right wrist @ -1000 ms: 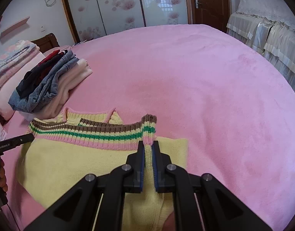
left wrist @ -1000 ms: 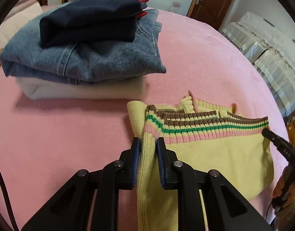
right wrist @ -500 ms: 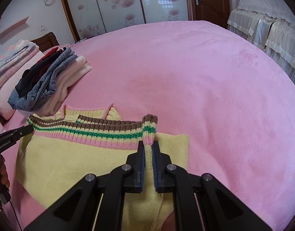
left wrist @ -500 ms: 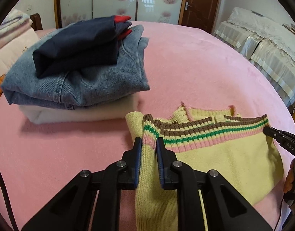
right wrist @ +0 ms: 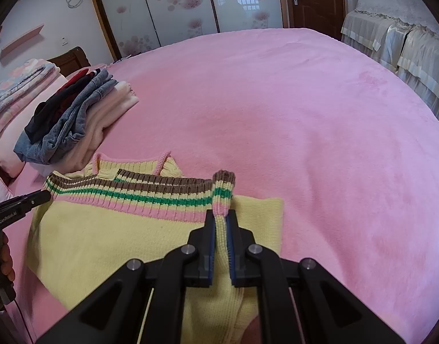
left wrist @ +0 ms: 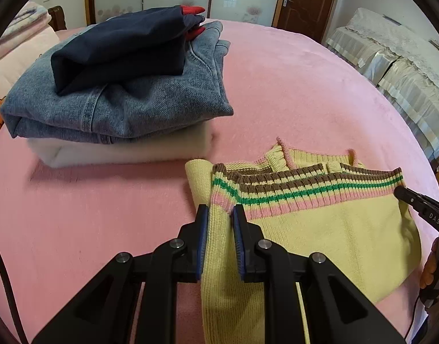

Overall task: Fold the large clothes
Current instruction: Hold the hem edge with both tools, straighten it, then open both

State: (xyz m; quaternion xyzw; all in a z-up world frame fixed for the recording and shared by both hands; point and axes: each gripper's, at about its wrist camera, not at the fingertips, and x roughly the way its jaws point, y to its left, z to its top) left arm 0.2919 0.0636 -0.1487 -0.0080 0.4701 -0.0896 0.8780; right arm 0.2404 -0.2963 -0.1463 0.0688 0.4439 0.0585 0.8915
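A yellow knit sweater with a brown, green and pink striped hem lies partly folded on the pink bed; it also shows in the right wrist view. My left gripper is shut on the hem's left corner. My right gripper is shut on the hem's right corner, which stands up between its fingers. The striped hem stretches between both grippers, held over the sweater's body. The right gripper's tip shows at the left view's right edge, and the left gripper's tip at the right view's left edge.
A stack of folded clothes with jeans, a dark garment and a white one lies on the bed to the left, also seen in the right wrist view. The pink blanket stretches wide ahead. A draped sofa stands at right.
Both grippers have carried the striped hem forward over the sweater's body, toward the neckline. The left view has drawn closer to the stack of clothes.
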